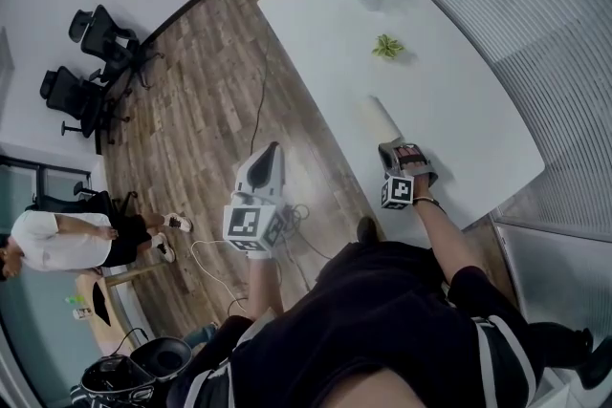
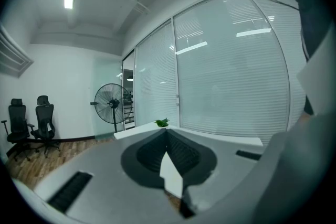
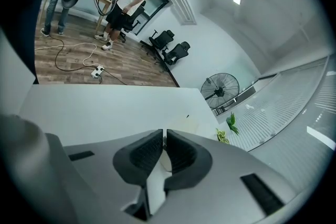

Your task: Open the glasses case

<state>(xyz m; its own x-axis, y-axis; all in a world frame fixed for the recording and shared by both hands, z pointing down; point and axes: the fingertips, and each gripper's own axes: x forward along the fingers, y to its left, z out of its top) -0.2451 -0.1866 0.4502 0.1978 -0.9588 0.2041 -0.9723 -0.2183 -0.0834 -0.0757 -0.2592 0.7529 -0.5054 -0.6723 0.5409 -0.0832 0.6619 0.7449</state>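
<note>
Cream glasses case (image 1: 379, 116) in right claw (image 1: 396, 148)

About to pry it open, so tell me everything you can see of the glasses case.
The glasses case is a slim, smooth, pale cream oblong lying flat on the white table, its length running away from the person. It looks closed; no seam or hinge can be made out. Its near end sits between the jaws of the right tool, which are almost together and seem to pinch it. Nothing else touches it.
</note>
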